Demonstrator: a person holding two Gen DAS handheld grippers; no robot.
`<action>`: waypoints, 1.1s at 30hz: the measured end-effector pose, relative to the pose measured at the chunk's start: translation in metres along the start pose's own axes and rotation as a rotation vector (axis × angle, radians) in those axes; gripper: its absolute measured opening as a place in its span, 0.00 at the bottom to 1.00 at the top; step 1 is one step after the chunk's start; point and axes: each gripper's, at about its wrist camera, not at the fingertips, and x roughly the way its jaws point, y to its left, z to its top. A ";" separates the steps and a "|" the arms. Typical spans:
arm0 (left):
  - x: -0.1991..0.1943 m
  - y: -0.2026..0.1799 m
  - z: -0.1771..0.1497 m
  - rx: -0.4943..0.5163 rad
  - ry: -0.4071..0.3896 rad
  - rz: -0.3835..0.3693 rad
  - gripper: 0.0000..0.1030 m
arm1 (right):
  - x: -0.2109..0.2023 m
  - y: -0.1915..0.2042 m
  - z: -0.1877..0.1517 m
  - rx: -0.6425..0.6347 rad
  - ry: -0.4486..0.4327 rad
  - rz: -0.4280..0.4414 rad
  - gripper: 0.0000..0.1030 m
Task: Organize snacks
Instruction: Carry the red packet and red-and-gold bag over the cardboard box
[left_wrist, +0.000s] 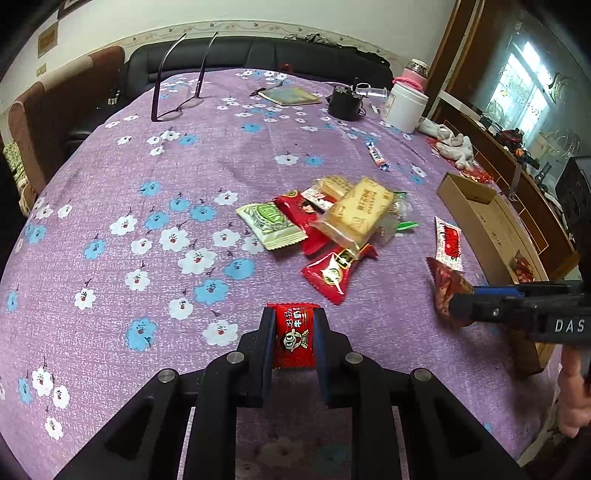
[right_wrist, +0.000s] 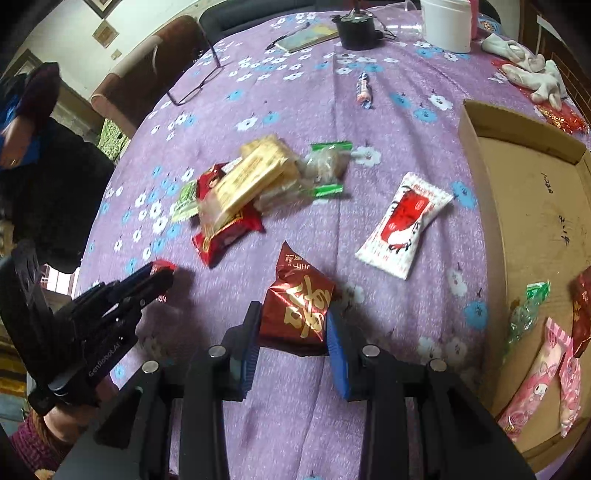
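My left gripper (left_wrist: 294, 325) is shut on a small red candy packet (left_wrist: 294, 338) above the purple flowered tablecloth (left_wrist: 147, 192); it also shows in the right wrist view (right_wrist: 162, 275). My right gripper (right_wrist: 293, 328) is shut on a dark red foil snack bag with gold characters (right_wrist: 299, 306), which shows at the right in the left wrist view (left_wrist: 445, 291). A pile of snacks (left_wrist: 332, 218) lies mid-table, with yellow biscuit packs (right_wrist: 251, 177) on top. A white-and-red packet (right_wrist: 404, 223) lies near the cardboard box (right_wrist: 476, 155), which holds pink, green and red snacks (right_wrist: 543, 365).
Eyeglasses (left_wrist: 177, 107), a notebook (left_wrist: 290, 96), a black device (left_wrist: 345, 101), a white jar (left_wrist: 404, 107), a small candy roll (left_wrist: 376, 153) and white gloves (right_wrist: 528, 66) lie on the far half of the table. Chairs stand behind it. The box sits at the right edge.
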 end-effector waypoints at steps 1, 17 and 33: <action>0.000 -0.002 0.000 0.002 0.000 -0.001 0.19 | 0.000 0.000 -0.001 -0.001 0.001 0.002 0.31; -0.010 -0.024 -0.003 0.033 -0.012 -0.005 0.19 | -0.015 0.002 -0.007 -0.032 -0.015 0.030 0.31; -0.021 -0.049 0.005 0.069 -0.050 -0.020 0.19 | -0.043 -0.005 -0.011 -0.028 -0.068 0.060 0.31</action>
